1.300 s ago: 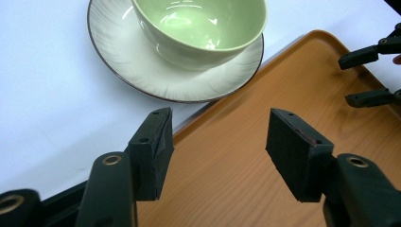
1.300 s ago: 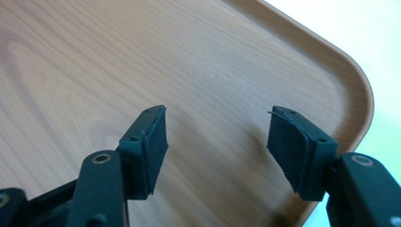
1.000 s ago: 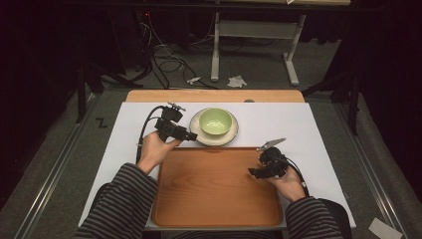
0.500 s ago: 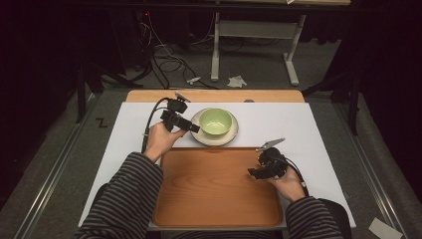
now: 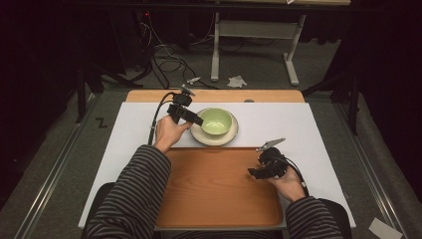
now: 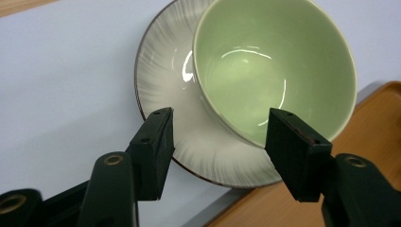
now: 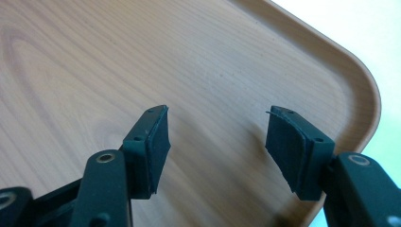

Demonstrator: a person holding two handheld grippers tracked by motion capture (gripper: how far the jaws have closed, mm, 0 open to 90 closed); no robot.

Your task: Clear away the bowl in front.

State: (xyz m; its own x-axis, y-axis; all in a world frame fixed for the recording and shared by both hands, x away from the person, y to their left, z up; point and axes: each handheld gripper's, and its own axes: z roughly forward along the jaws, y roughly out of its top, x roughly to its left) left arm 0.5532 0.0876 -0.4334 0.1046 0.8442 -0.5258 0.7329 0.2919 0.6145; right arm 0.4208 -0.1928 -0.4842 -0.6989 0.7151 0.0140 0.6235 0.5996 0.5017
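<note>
Left gripper (image 5: 195, 120) jaws apart at green bowl (image 5: 216, 121) rim on plate (image 5: 215, 140), right gripper (image 5: 255, 172) jaws apart over tray (image 5: 214, 189) corner

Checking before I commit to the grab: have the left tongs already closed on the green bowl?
No: the left tongs stand open, jaws apart on either side of the green bowl and its plate, gripping neither.
</note>
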